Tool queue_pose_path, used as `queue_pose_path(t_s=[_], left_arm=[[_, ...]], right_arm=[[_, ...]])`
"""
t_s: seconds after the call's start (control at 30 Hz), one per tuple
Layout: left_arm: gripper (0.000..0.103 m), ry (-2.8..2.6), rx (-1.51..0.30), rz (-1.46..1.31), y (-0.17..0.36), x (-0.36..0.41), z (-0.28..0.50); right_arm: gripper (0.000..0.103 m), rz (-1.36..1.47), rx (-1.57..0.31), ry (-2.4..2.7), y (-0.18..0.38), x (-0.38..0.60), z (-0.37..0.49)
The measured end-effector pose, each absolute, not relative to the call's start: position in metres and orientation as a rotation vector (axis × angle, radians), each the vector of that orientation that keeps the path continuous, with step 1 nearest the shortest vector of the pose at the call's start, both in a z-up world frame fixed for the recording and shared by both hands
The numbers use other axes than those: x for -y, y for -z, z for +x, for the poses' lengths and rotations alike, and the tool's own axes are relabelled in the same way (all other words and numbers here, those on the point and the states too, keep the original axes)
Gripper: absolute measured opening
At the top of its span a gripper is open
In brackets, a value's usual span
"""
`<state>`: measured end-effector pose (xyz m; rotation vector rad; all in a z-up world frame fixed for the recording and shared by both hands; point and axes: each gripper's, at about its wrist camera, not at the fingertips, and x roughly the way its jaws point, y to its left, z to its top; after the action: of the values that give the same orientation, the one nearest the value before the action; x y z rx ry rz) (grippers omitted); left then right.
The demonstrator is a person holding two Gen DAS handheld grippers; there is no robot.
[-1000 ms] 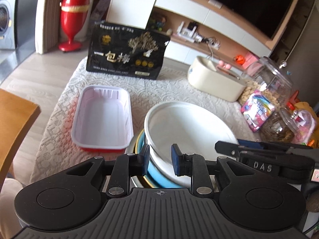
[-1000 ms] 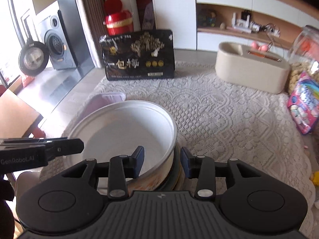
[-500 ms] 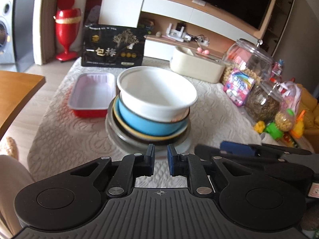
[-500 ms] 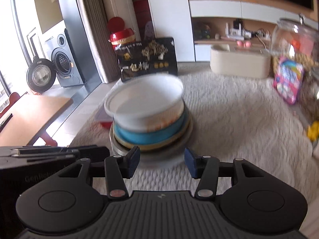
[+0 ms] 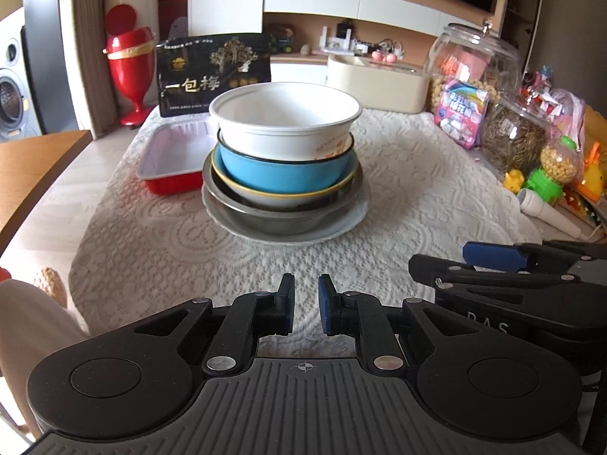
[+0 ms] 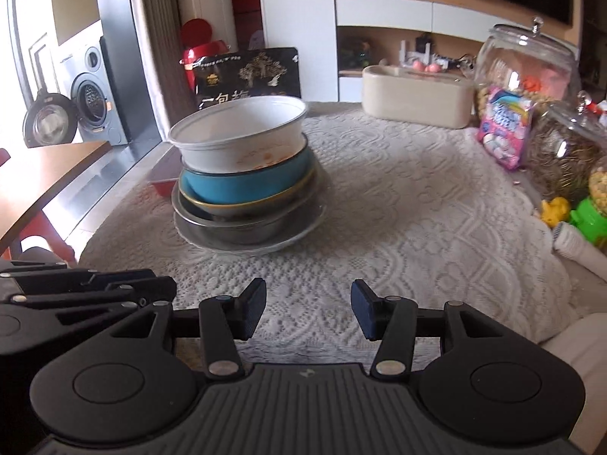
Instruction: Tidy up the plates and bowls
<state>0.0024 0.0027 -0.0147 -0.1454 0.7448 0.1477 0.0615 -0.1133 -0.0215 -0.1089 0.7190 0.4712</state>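
Ahead of both claws, a stack is seen on the lace-covered surface (image 5: 398, 189): a white bowl (image 5: 284, 123) nested in a blue bowl (image 5: 280, 172), inside a metal bowl (image 5: 273, 216), on a white plate (image 5: 341, 225). The left claw (image 5: 305, 305) is nearly closed and empty; the right claw (image 6: 307, 309) is parted, holding nothing. Left of the stack, a red tray (image 5: 170, 159) lies empty.
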Motion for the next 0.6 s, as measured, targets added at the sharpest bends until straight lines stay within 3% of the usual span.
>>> queue_pose_path(t_s=[0.6], left_arm=[[0.016, -0.151, -0.801, -0.13, 0.021, 0.0045, 0.0063]], right_arm=[[0.05, -0.077, -0.769, -0.503, 0.0276, 0.1214, 0.0618]])
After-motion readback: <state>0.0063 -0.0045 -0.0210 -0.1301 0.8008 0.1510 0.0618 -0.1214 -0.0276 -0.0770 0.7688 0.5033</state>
